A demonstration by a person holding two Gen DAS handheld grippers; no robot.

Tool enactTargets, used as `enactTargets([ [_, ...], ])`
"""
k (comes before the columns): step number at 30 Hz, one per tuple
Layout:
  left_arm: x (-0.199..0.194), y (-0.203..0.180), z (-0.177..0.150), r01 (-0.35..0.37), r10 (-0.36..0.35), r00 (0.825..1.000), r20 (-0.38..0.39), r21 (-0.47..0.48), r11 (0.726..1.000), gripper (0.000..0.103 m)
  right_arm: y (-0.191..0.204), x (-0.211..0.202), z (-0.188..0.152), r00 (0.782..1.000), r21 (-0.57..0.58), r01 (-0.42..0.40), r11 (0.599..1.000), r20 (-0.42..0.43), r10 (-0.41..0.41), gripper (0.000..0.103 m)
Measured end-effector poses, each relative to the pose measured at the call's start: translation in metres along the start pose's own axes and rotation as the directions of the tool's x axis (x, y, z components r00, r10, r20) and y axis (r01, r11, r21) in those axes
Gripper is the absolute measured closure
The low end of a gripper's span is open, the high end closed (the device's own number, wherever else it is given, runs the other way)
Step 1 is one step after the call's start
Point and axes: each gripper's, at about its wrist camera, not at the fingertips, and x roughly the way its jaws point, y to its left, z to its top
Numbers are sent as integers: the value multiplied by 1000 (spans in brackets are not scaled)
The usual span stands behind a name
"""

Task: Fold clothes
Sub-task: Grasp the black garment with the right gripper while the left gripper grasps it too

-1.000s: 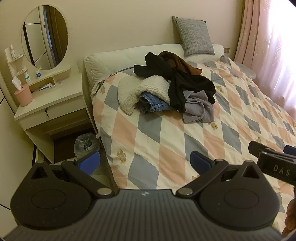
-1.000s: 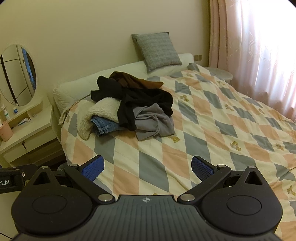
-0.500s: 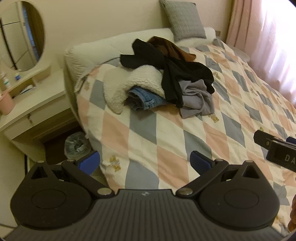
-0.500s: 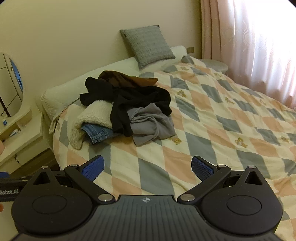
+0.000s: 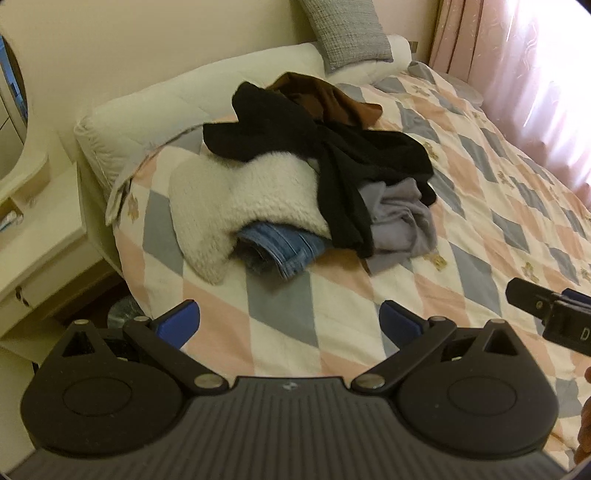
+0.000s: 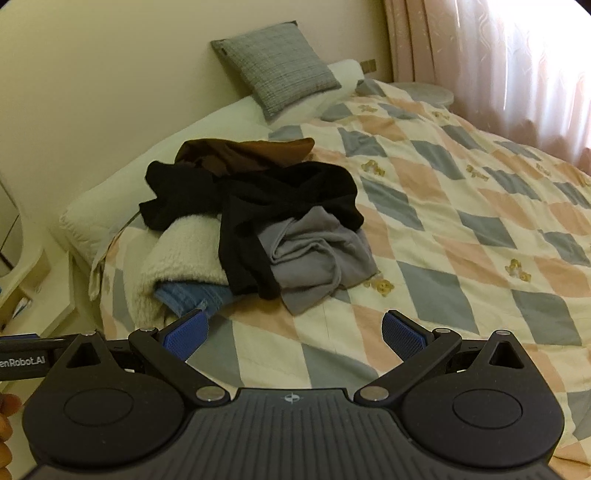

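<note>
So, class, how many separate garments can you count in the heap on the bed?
5: black top draped across, brown one behind, cream fleece at left, jeans beneath it, grey one in front. Others may lie hidden underneath.

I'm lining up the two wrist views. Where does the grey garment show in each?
Left wrist: grey garment right of centre, at the pile's right edge under the black garment.
Right wrist: grey garment at centre, nearest part of the pile.
Shared landmark: the grey cushion at the headboard.

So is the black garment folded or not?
Not folded. The black garment lies crumpled, draped over the fleece and grey garment.
</note>
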Motion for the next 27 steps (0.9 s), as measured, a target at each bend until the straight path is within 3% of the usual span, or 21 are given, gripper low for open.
enactTargets([
  [5, 22, 22, 24, 4, -4, 1000, -13, -29, 1000, 1, 19, 28, 25, 1000, -14, 13, 1000, -3, -13, 0],
  [11, 48, 48, 44, 69, -69, 998, 4, -56, 996, 1, 38, 60, 45, 999, -16, -8, 1000, 43, 8, 0],
  [16, 88, 68, 58, 76, -79, 995, -64, -54, 996, 1, 50, 96, 49, 998, -21, 16, 1000, 64, -15, 0],
  [20, 116, 85, 70, 74, -82, 991, -108, -74, 994, 1, 59, 122, 57, 999, -20, 30, 999, 25, -29, 0],
  [27, 150, 106, 93, 100, -106, 990, -90, -67, 993, 1, 78, 157, 76, 1000, -69, -6, 998, -4, 6, 0],
])
